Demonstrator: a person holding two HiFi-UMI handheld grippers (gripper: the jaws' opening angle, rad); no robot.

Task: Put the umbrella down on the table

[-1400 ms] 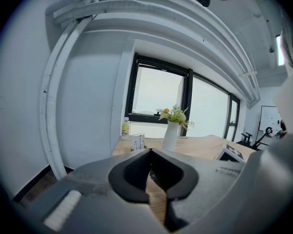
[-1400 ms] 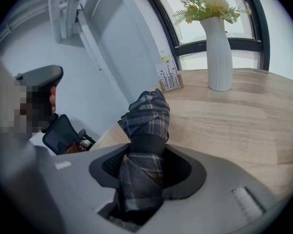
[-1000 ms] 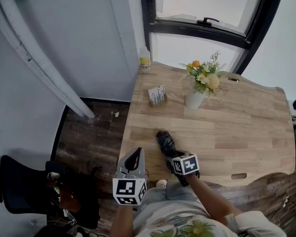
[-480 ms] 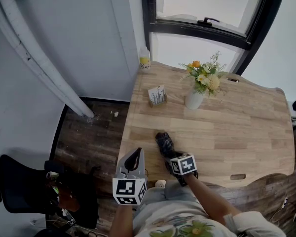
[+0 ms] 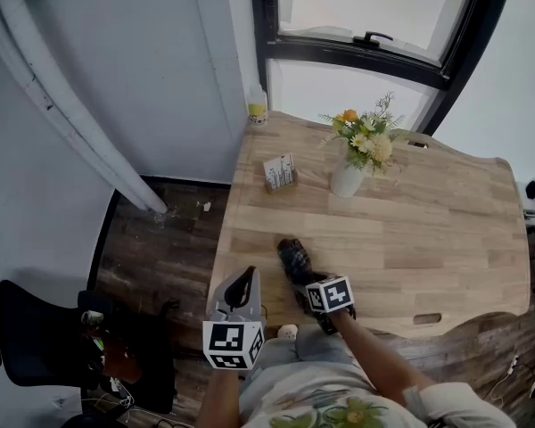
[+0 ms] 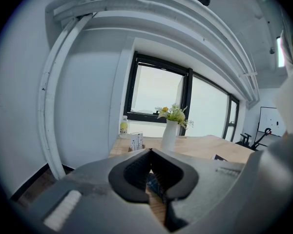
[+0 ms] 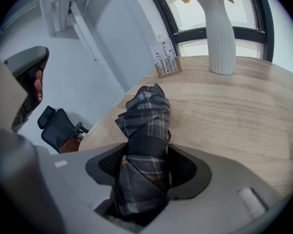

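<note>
A folded dark plaid umbrella (image 5: 293, 257) lies on the wooden table (image 5: 428, 230) near its front left edge, tip pointing away from me. My right gripper (image 5: 304, 282) straddles its handle end. In the right gripper view the umbrella (image 7: 147, 112) runs between the jaws of the right gripper (image 7: 149, 168), which are opening; dark gaps show beside the fabric on both sides. My left gripper (image 5: 243, 283) hangs off the table's left front corner, over the floor. It is shut, with nothing held, in the left gripper view (image 6: 150, 153).
A white vase of flowers (image 5: 347, 177), a small card holder (image 5: 281, 173) and a yellow bottle (image 5: 258, 110) stand toward the table's far left. A black office chair (image 5: 22, 333) sits on the dark floor at left. A window runs behind the table.
The right gripper and the umbrella stay at the same spot on the table. The left gripper has not moved. Only the head view has shifted slightly.
</note>
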